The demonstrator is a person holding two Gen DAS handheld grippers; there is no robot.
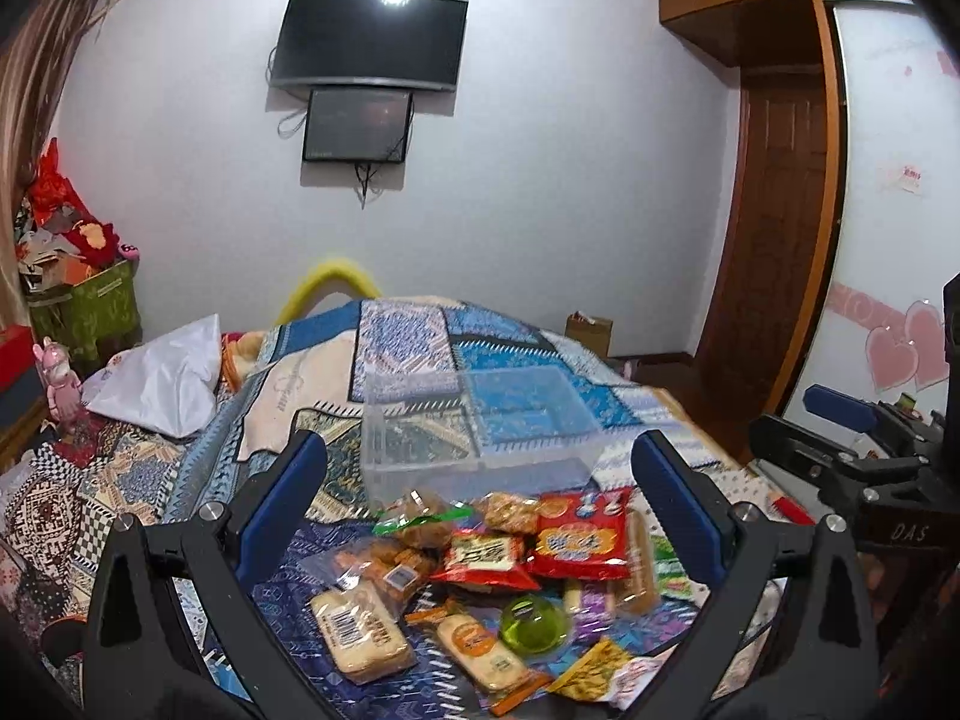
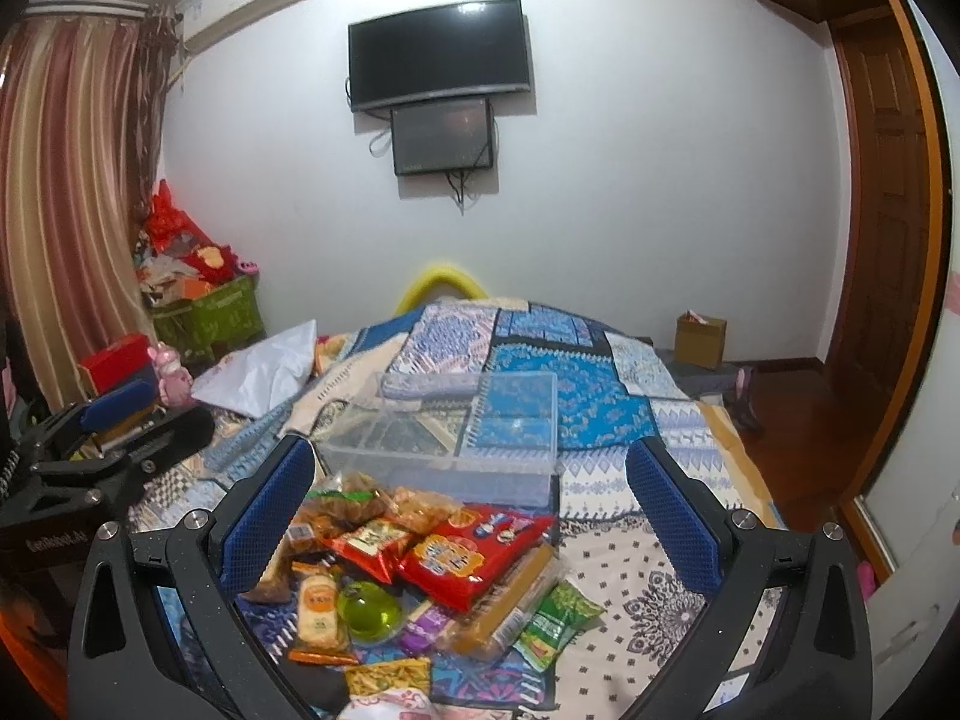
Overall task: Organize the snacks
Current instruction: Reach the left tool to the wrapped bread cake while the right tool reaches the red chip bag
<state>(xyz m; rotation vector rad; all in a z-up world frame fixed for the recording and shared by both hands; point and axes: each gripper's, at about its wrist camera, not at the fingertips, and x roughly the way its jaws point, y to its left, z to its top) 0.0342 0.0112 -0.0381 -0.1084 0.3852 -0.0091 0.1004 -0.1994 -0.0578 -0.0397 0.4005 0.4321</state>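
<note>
Both two-finger grippers, left and right, hover spread wide (holding nothing) over a heap of colourful foil snack packets at lower centre, just before a clear plastic rectangular box.

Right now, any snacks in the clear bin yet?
No, the clear bin is empty; the snack pile lies on the bedspread in front of it.

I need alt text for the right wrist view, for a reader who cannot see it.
The open right gripper hovers over a pile of snack packets on a patterned bedspread, with an empty clear plastic box just behind the pile. The left gripper shows at the left edge.
</note>
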